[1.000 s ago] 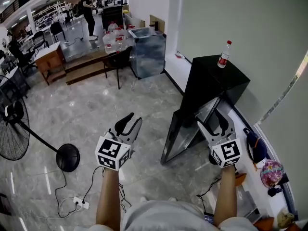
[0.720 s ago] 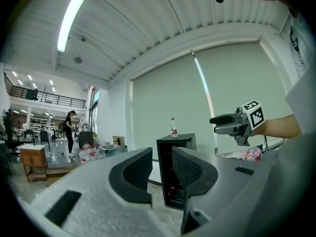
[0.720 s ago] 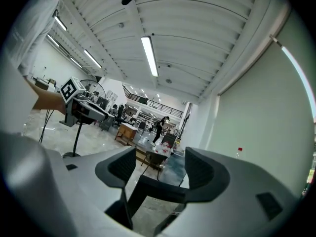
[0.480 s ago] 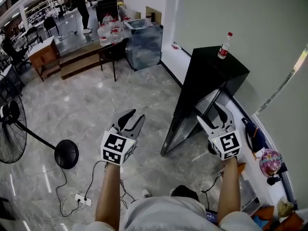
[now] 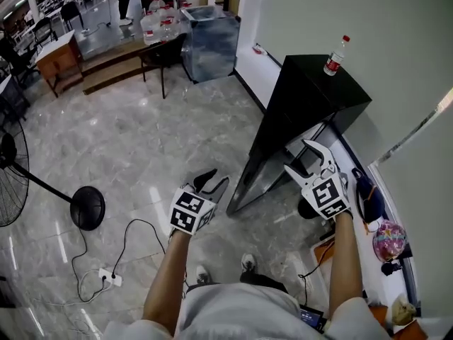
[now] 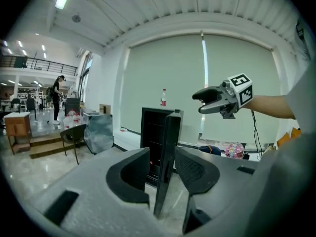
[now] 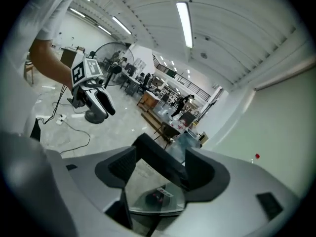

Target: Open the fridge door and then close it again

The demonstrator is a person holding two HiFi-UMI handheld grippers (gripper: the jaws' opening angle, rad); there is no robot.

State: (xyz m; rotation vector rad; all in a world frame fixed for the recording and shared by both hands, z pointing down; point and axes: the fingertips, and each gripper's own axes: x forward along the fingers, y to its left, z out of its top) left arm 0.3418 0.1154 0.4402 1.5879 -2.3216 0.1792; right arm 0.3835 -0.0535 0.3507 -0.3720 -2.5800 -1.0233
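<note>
The black mini fridge (image 5: 306,98) stands by the wall with its door (image 5: 263,178) swung open, and a bottle (image 5: 337,55) rests on top. My left gripper (image 5: 218,180) hovers just short of the door's free edge. In the left gripper view the door (image 6: 165,157) lines up with the gap of my left gripper (image 6: 162,162), whose jaws have just been opening and press on nothing. My right gripper (image 5: 297,156) is open over the fridge's opening. From my right gripper (image 7: 160,164), the door's top edge (image 7: 163,159) shows beyond the jaws.
A floor fan's base (image 5: 87,207) and a power strip (image 5: 110,278) with cable lie at the left. Bags (image 5: 368,200) sit against the wall at the right. A chair (image 5: 159,55), a table and a wrapped box (image 5: 209,44) stand at the back.
Both grippers have dropped lower and closer to the fridge door. The left one's jaws stand wider than before. The right gripper has rolled.
</note>
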